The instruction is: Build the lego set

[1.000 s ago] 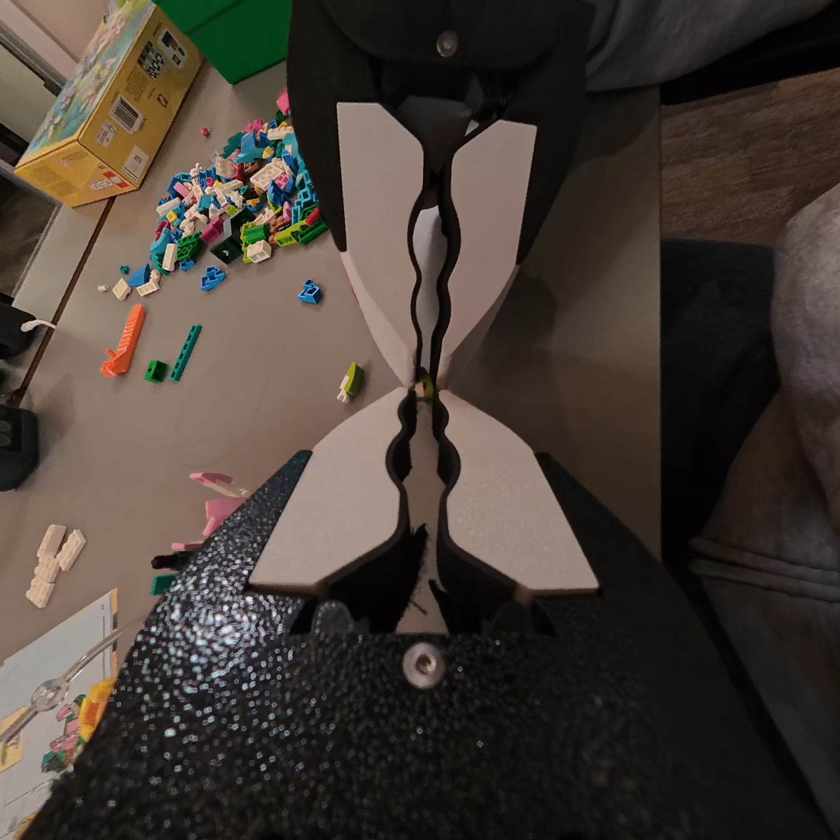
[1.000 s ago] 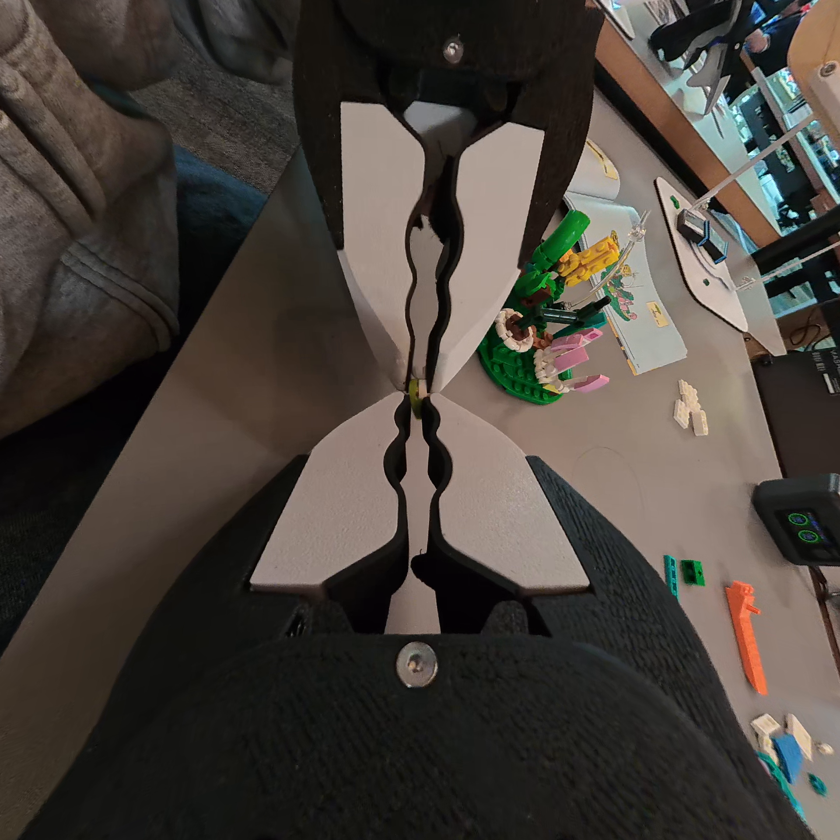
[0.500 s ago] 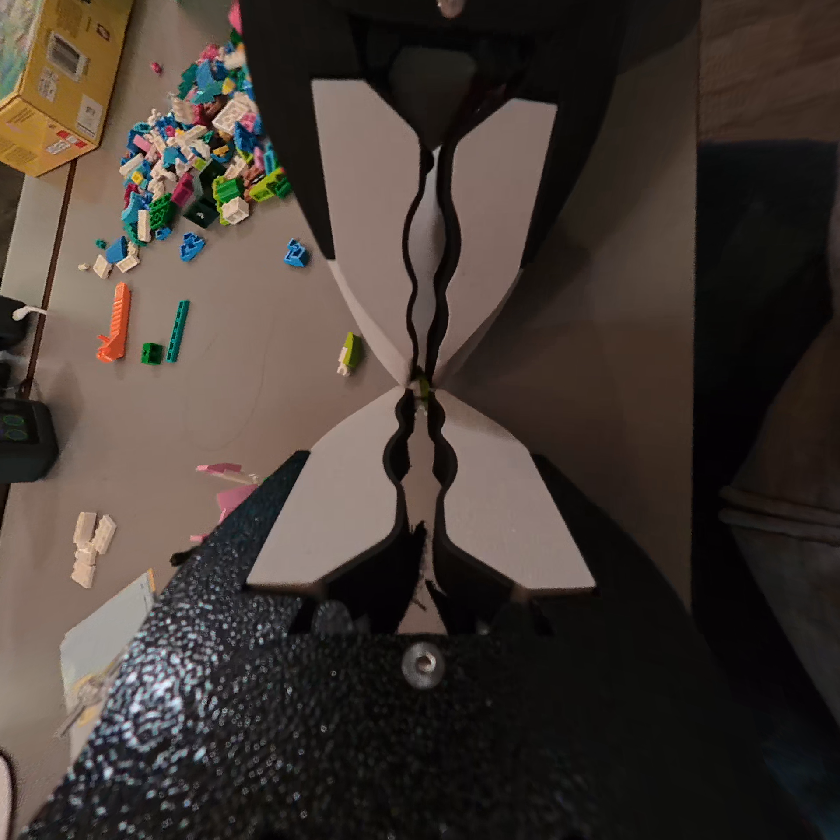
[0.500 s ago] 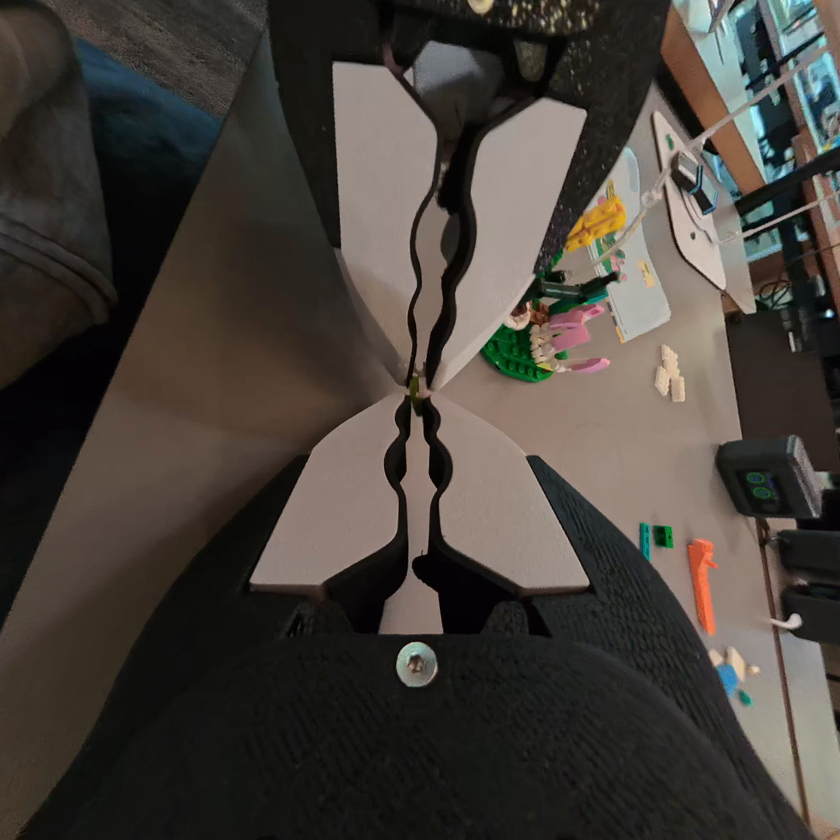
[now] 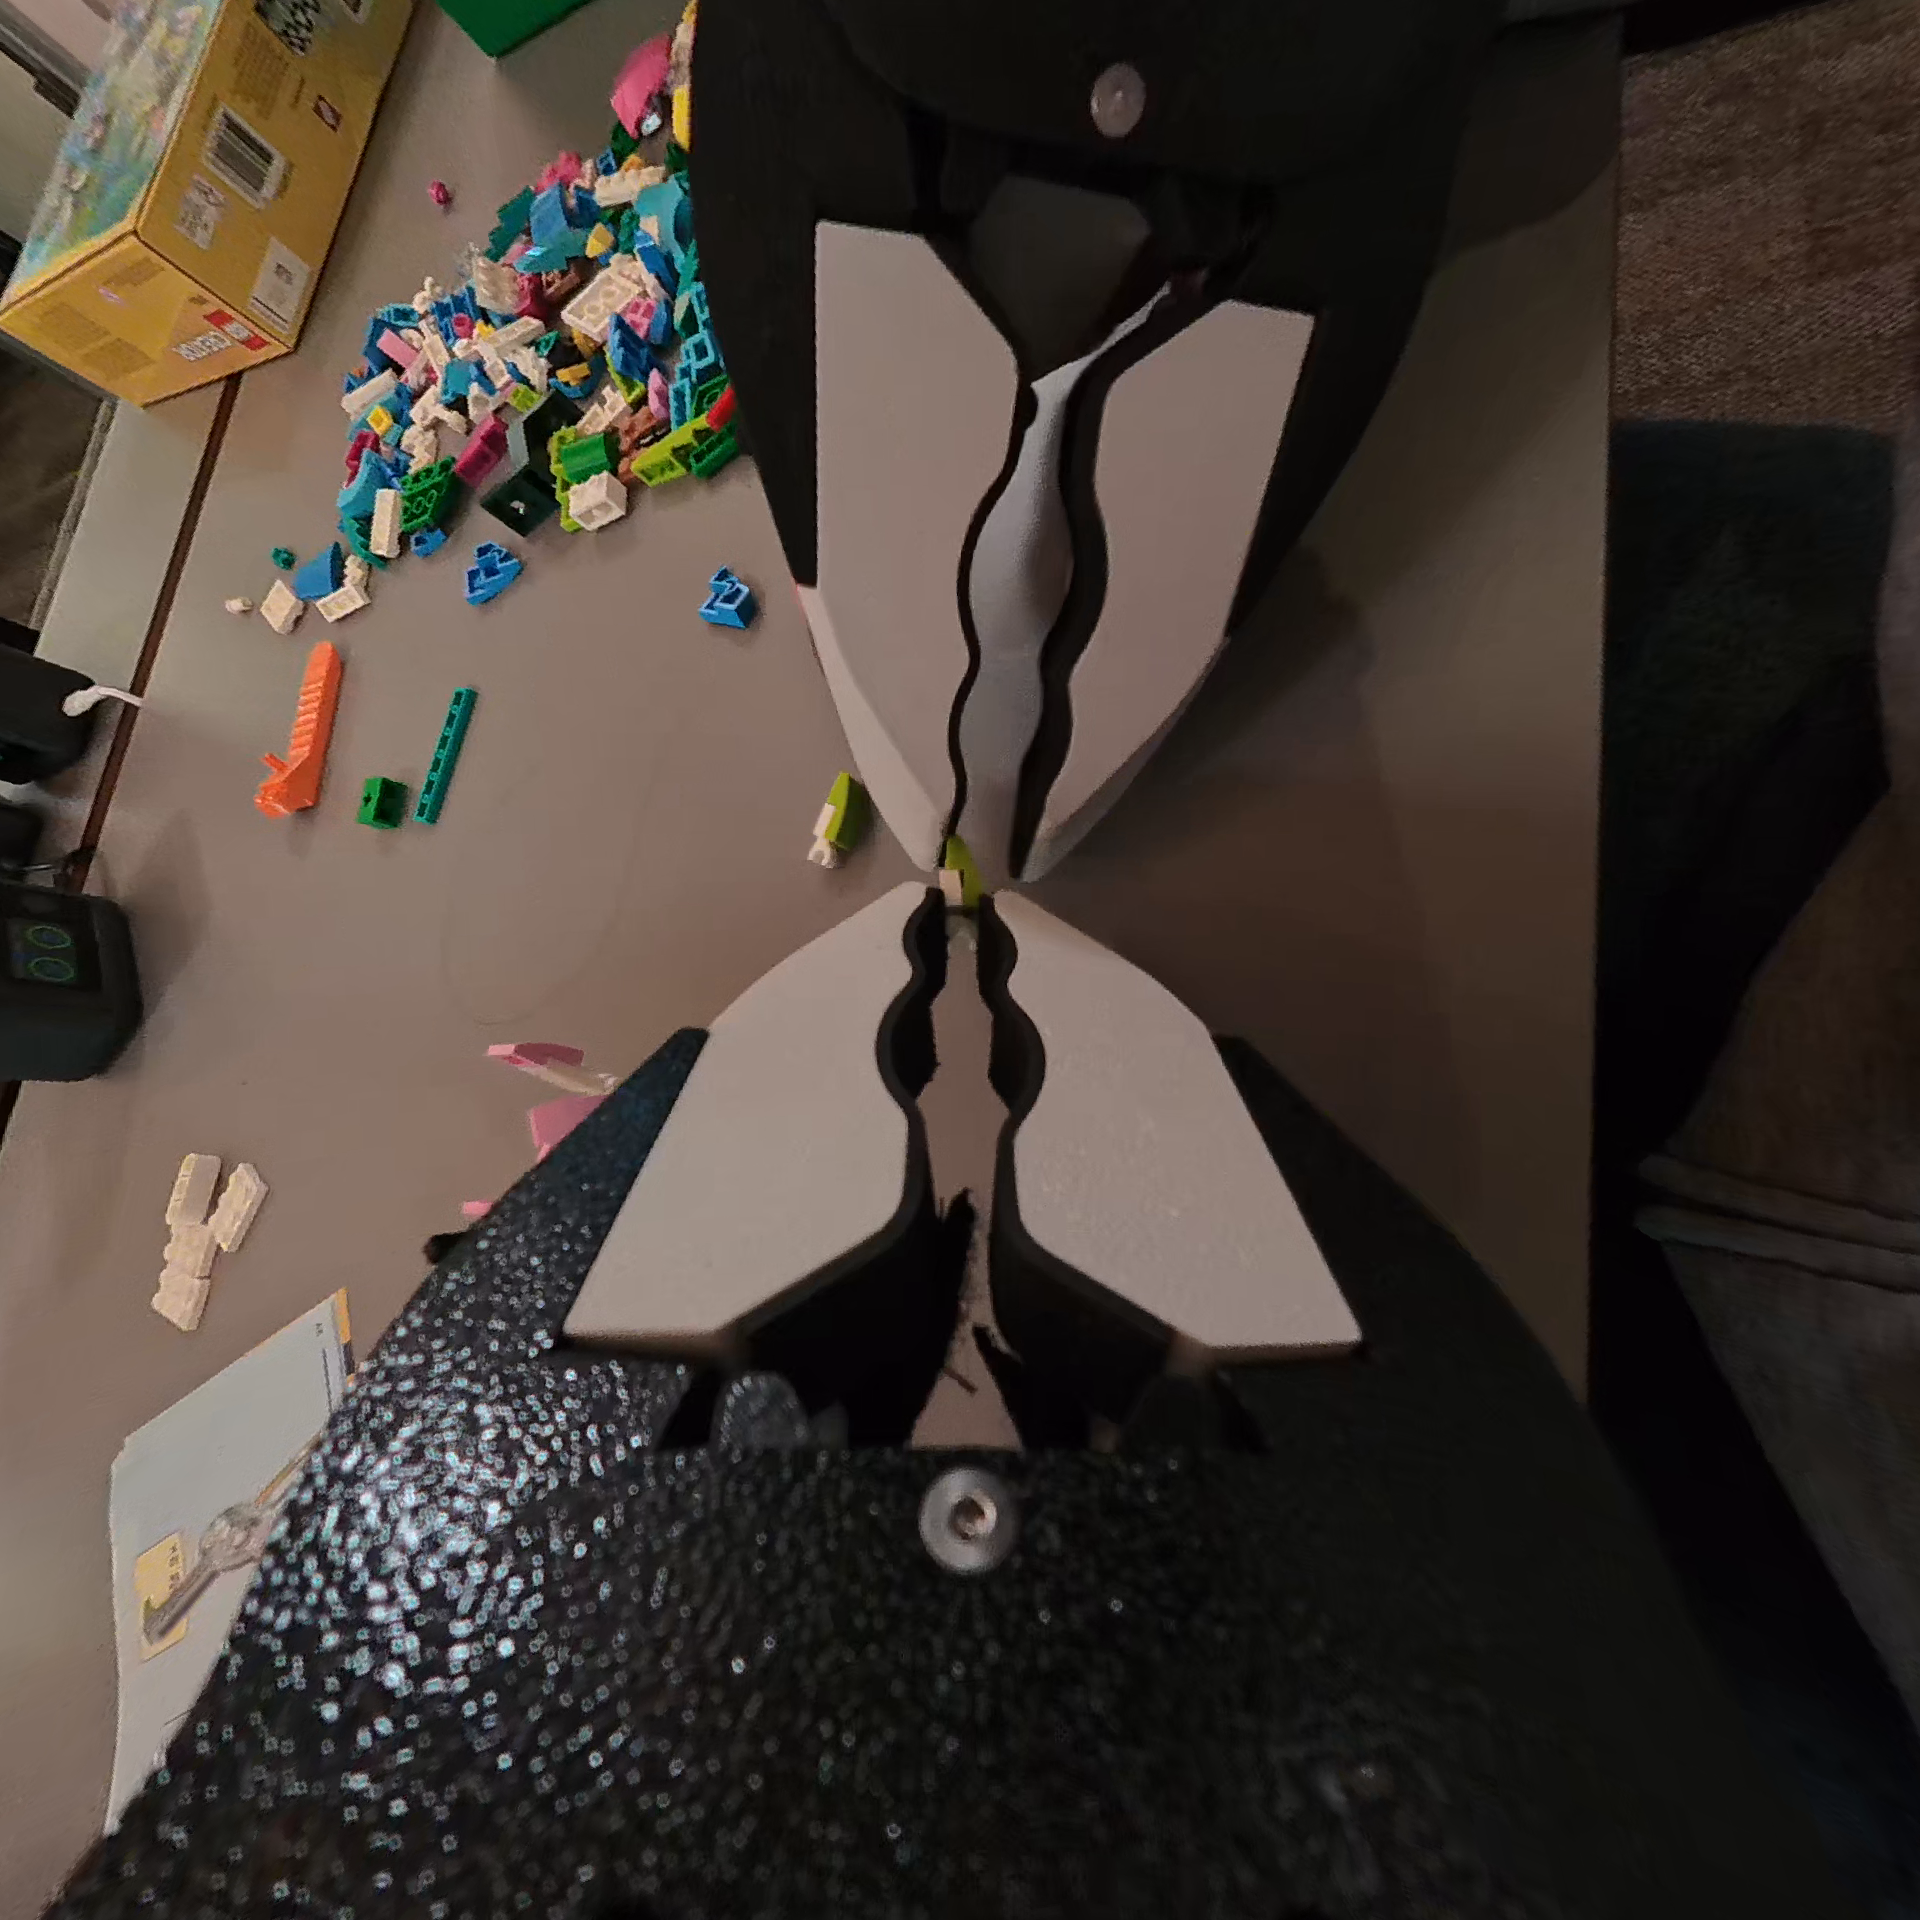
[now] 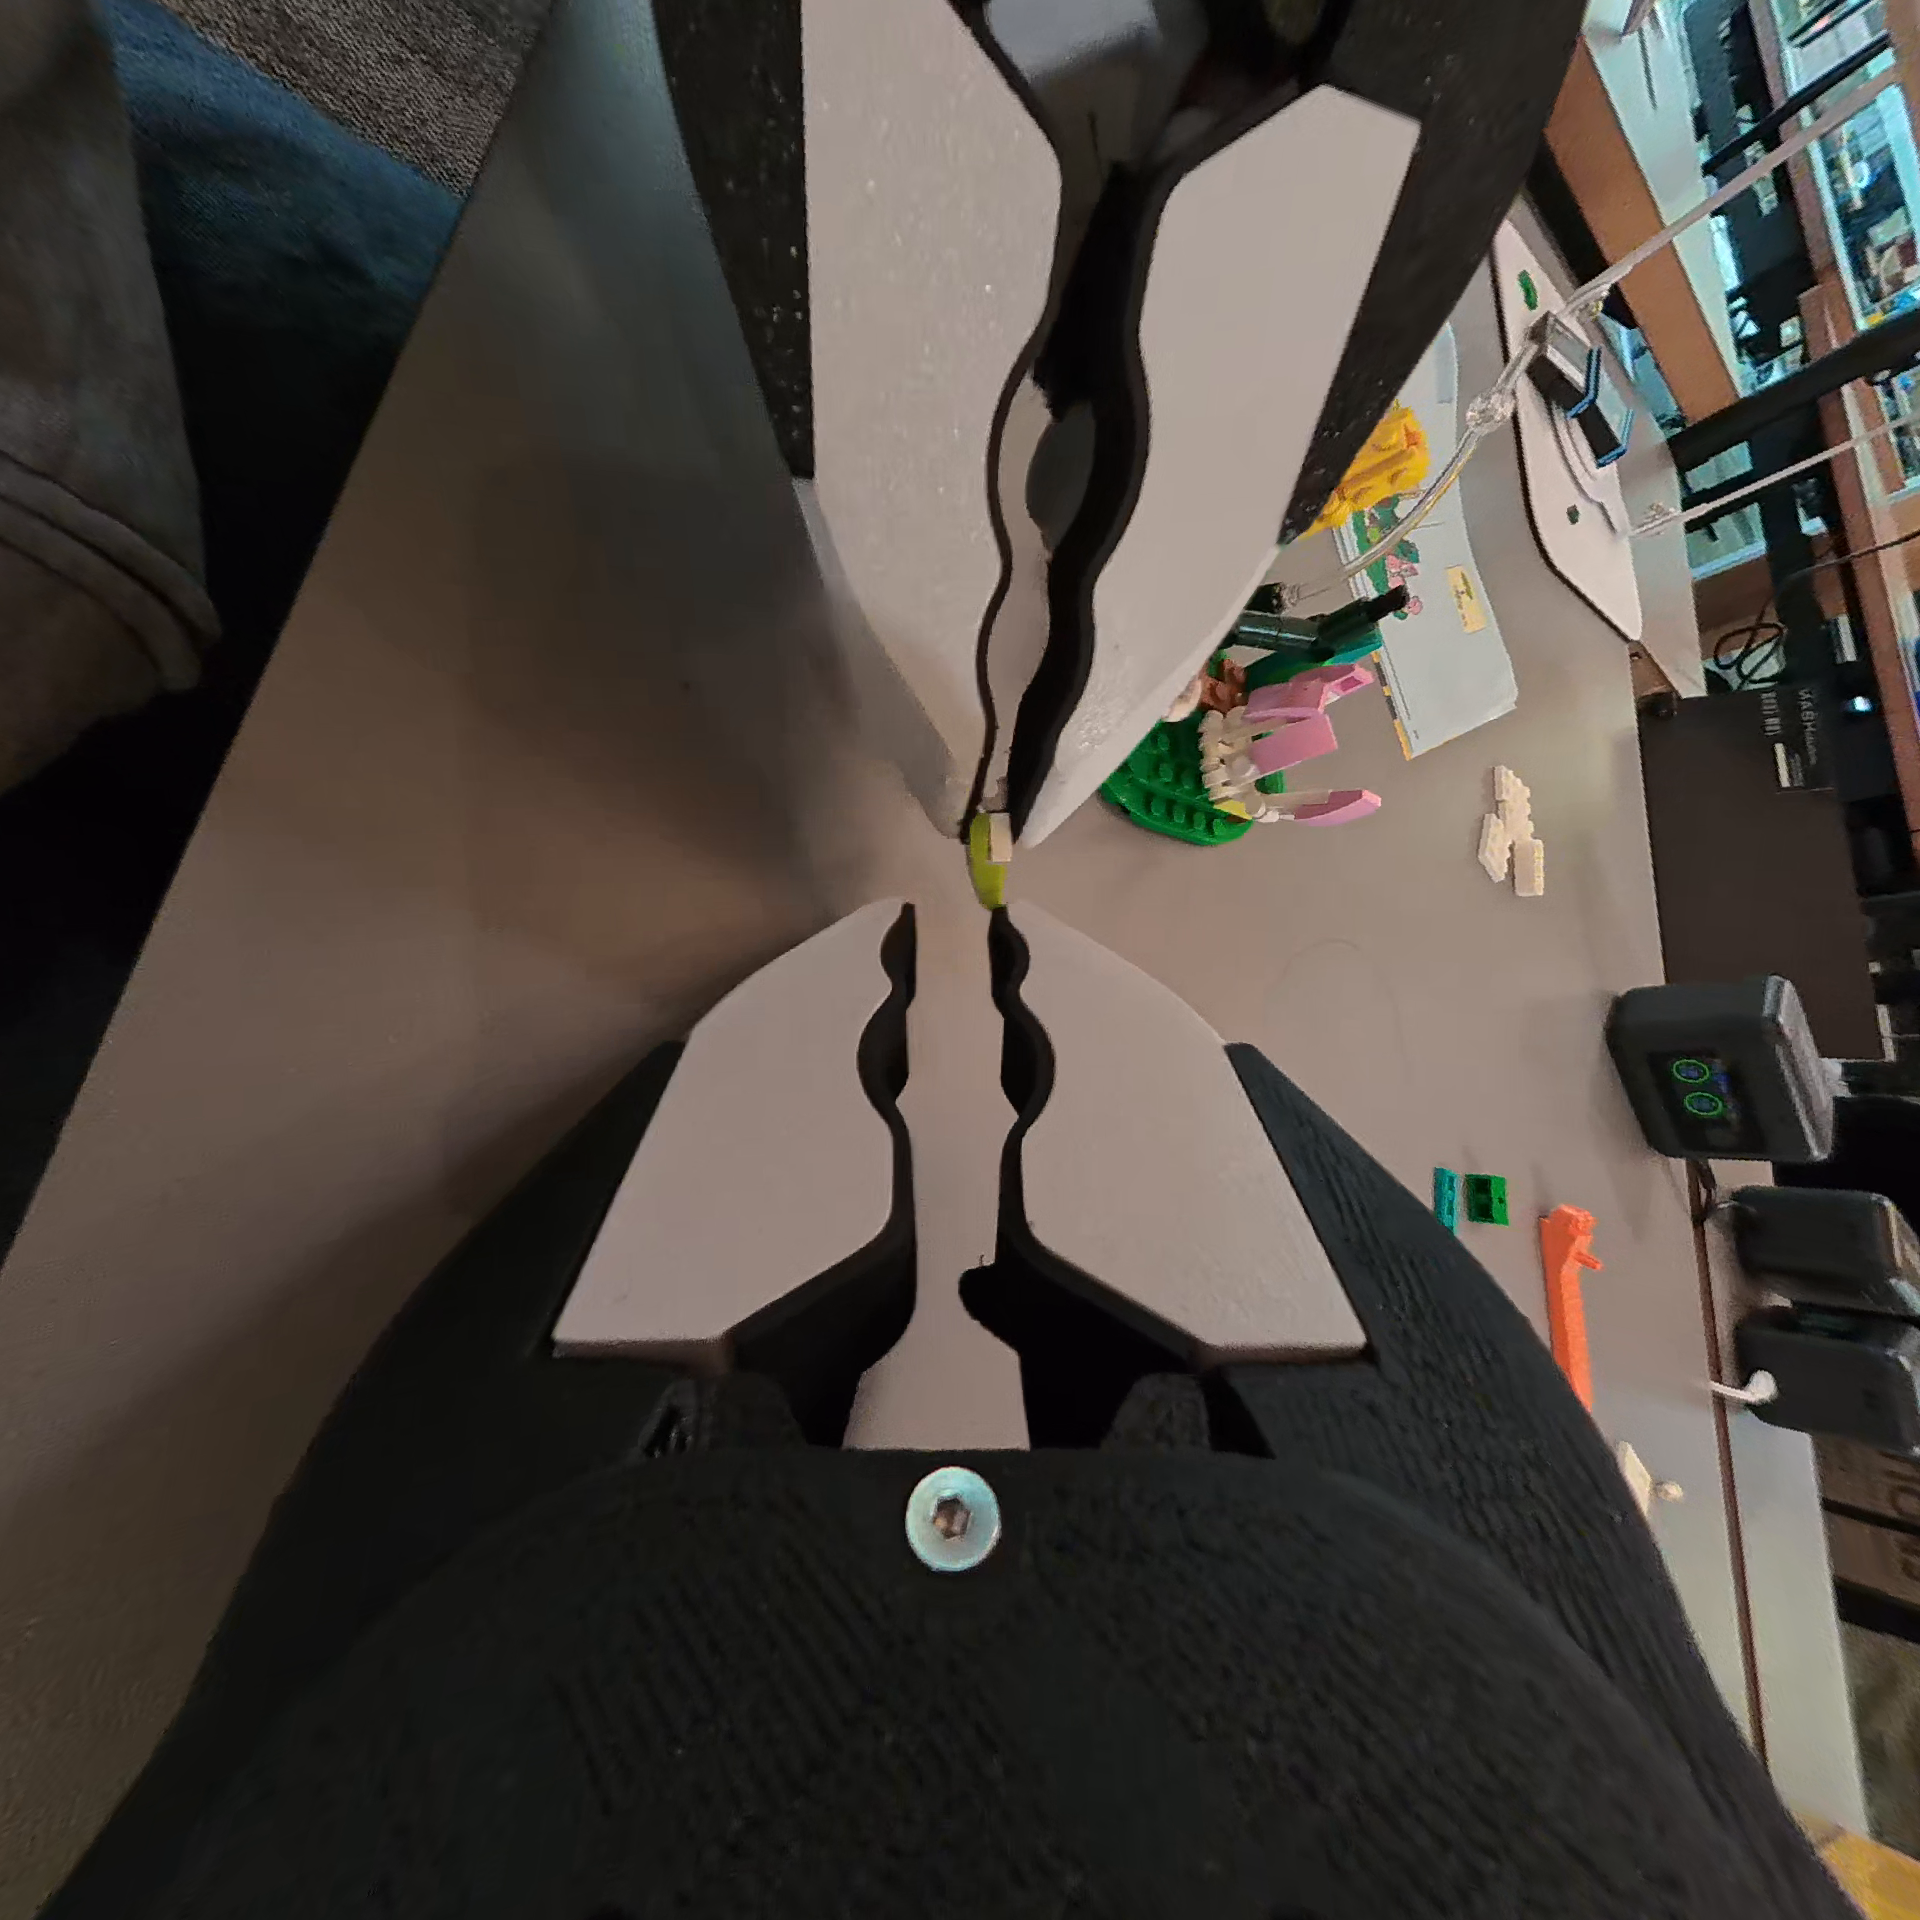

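Observation:
A small lime and white piece [image 5: 961, 862] sits between the two grippers' tips, held above the grey table [image 5: 582, 935]. My left gripper [image 5: 954, 904] is shut on its white end. In the right wrist view the left gripper [image 6: 992, 810] comes in from the top with the piece [image 6: 985, 868] hanging out of its tips. My right gripper [image 6: 951, 912] has its jaws slightly parted, and the lime end just touches one fingertip [image 6: 1000, 920]. The flower model [image 6: 1288, 727] stands on a green plate [image 6: 1174, 805] behind them.
A pile of loose bricks [image 5: 551, 364] and a yellow box [image 5: 187, 177] lie at the far left. An orange separator [image 5: 301, 727], a green bar [image 5: 447, 753], a second lime piece [image 5: 840, 821], white pieces [image 5: 203, 1236], a booklet [image 5: 229, 1455] and a black device [image 6: 1714, 1070] are on the table. Left and right tips are no more than a few centimetres apart. The green plate [image 6: 1174, 805] lies around 7 cm away from my right fingertips.
My right gripper's jaws have parted a little and it has drawn back, so the piece now sits in the left gripper's tips. Both grippers have tilted slightly.

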Motion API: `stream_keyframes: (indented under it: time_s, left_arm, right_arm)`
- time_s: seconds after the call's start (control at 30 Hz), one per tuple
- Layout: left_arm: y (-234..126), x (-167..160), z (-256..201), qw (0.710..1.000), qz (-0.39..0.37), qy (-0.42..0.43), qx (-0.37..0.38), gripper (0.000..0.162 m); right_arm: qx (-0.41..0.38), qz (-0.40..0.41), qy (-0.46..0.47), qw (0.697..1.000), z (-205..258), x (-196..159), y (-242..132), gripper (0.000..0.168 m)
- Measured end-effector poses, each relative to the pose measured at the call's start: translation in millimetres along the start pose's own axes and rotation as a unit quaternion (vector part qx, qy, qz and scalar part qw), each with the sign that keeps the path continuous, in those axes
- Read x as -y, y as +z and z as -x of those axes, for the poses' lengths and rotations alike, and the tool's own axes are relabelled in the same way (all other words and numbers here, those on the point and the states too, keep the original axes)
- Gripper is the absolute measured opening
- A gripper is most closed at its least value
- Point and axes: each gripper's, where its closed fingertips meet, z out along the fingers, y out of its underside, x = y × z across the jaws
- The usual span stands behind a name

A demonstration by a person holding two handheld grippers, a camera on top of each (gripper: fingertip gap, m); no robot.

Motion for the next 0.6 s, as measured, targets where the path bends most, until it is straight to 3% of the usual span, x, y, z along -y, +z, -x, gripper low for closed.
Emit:
stream_keyframes:
  time_s: [0.2,0.3,0.6]
  left_arm:
    - [0.8,2.6,-0.3,1.000,-0.008,-0.011,-0.002,0.006]
    - [1.4,4.1,-0.5,1.000,-0.009,-0.005,0.000,0.006]
    - [6.0,-1.5,-9.0,0.996,0.032,0.077,-0.021,0.006]
  right_arm:
    - [-0.017,0.002,0.003,1.000,-5.0,0.0,-0.1,0.022]
    - [-0.019,-0.010,0.000,1.000,-4.7,4.8,-1.6,0.004]
    - [-0.010,0.030,-0.075,0.997,3.4,2.5,-0.2,0.003]
